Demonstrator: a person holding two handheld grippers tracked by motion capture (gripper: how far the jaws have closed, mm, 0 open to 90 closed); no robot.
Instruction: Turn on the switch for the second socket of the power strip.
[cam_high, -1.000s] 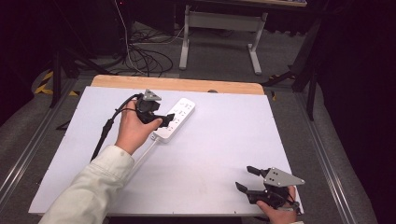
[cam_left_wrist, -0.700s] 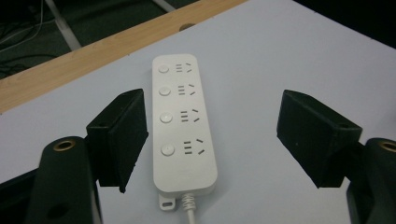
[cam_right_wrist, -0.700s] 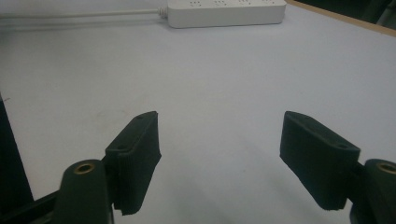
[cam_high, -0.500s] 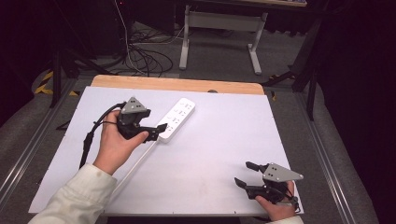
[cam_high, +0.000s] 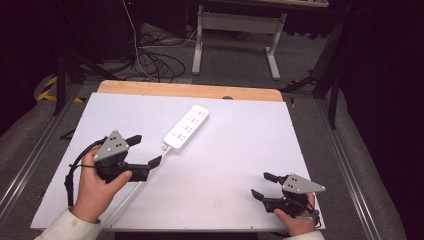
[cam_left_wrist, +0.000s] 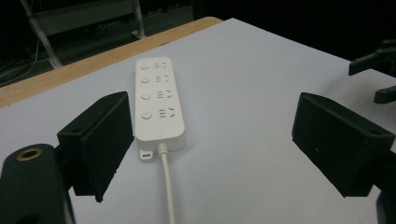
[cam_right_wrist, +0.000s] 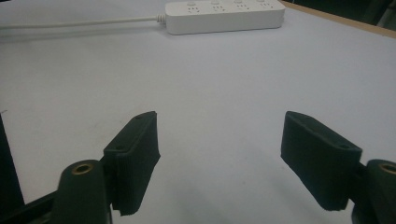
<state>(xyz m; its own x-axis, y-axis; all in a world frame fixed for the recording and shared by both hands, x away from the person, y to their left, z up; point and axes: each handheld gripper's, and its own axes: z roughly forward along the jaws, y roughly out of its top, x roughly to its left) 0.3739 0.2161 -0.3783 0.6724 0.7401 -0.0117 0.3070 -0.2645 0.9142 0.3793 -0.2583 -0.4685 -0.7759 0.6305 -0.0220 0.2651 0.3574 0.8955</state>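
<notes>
The white-topped worktop (cam_high: 240, 165) with its wooden far edge carries one white four-socket power strip (cam_high: 186, 128), lying diagonally toward the far middle; I judge the step is approaching it, so I'd come in squarely over its cord end; my left gripper (cam_high: 148, 151) hangs just short of that end, jaws wide, empty; my right gripper (cam_high: 264, 185) rests well apart, spread, holding nothing.

White power strip (cam_high: 186, 128) with pale grey switches and socket marks, white cord (cam_left_wrist: 166, 186). Pale lilac-white counter (cam_high: 240, 150), light wooden far edge. Black left hand-held gripper (cam_high: 145, 150), grey plate on top. Black right hand-held gripper (cam_high: 263, 186), likewise grey-plated. Cream sleeve (cam_high: 70, 227).
</notes>
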